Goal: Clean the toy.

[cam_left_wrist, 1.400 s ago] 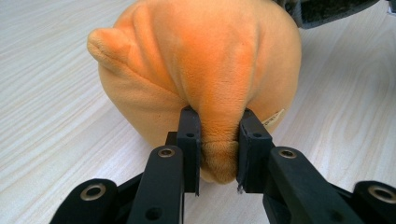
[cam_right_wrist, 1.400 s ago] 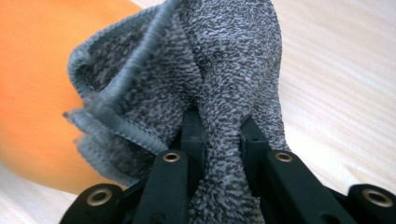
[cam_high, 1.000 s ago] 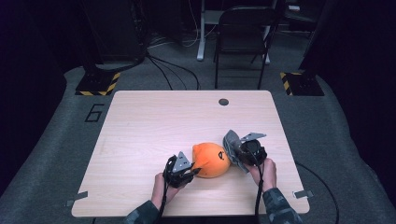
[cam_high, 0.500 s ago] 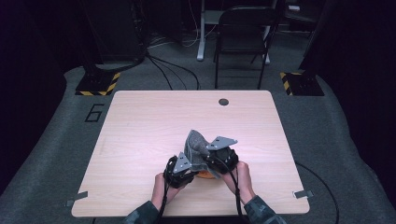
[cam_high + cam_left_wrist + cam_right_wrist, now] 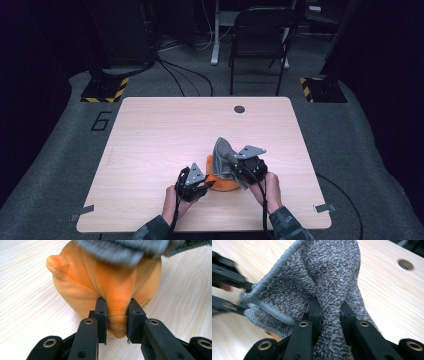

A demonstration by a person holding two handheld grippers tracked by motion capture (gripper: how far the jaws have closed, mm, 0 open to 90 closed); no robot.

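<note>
An orange plush toy (image 5: 220,183) lies on the wooden table (image 5: 165,135) near its front edge. My left gripper (image 5: 200,186) is shut on a fold of the orange plush (image 5: 110,285), with the fabric pinched between its pads (image 5: 101,315). A grey knitted cloth (image 5: 223,156) hangs over the toy's top. My right gripper (image 5: 235,167) is shut on a bunched part of the cloth (image 5: 324,277), which it holds up over the plush. The cloth's hemmed edge (image 5: 269,310) droops to the left in the right gripper view, where the left gripper (image 5: 227,287) shows blurred behind it.
A round cable hole (image 5: 239,109) sits near the table's far edge. Beyond the table stand a folding chair (image 5: 260,40) and floor stands marked with yellow-black tape (image 5: 105,90). Cables run across the grey floor.
The right gripper has carried the grey cloth leftward from beside the toy to over it, so that the cloth now covers most of the orange plush. The left gripper has stayed in place.
</note>
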